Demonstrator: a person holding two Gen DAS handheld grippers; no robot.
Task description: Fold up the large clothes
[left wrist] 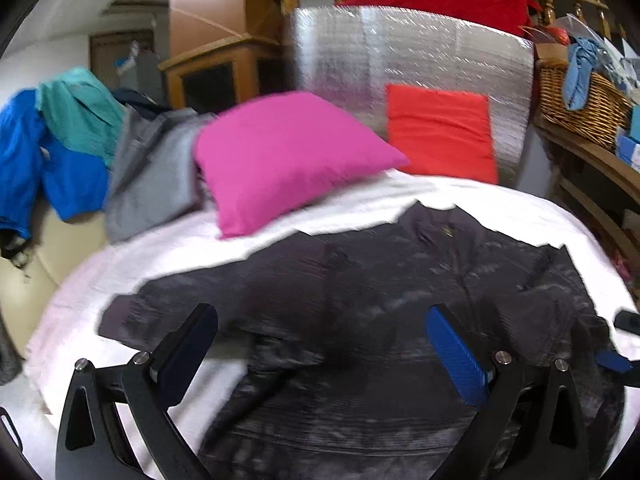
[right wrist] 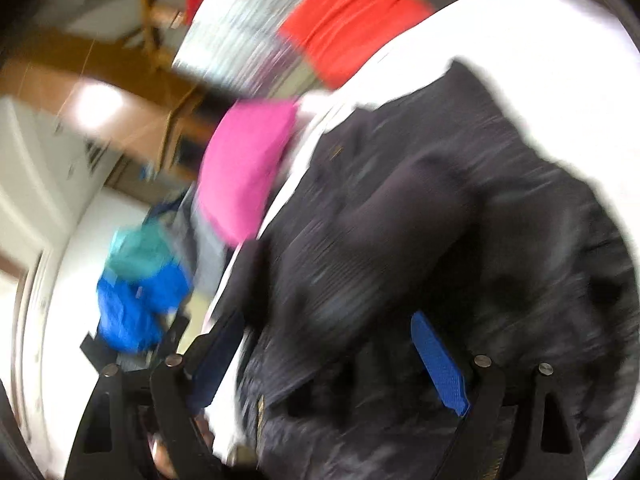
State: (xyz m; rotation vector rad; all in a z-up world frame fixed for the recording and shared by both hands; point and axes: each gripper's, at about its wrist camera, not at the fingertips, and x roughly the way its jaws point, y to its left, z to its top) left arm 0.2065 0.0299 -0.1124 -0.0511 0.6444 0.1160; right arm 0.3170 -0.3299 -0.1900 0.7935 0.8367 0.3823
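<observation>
A large dark jacket lies spread on a white bed sheet. My left gripper is open and empty, hovering above the jacket's lower middle, blue pads wide apart. In the tilted, blurred right wrist view the jacket fills the middle. My right gripper is open above it and holds nothing. The tip of the right gripper shows at the right edge of the left wrist view.
A pink pillow and a red-orange pillow lie at the head of the bed against a silver foil panel. Grey, teal and blue clothes are piled at left. A wicker basket sits on a shelf at right.
</observation>
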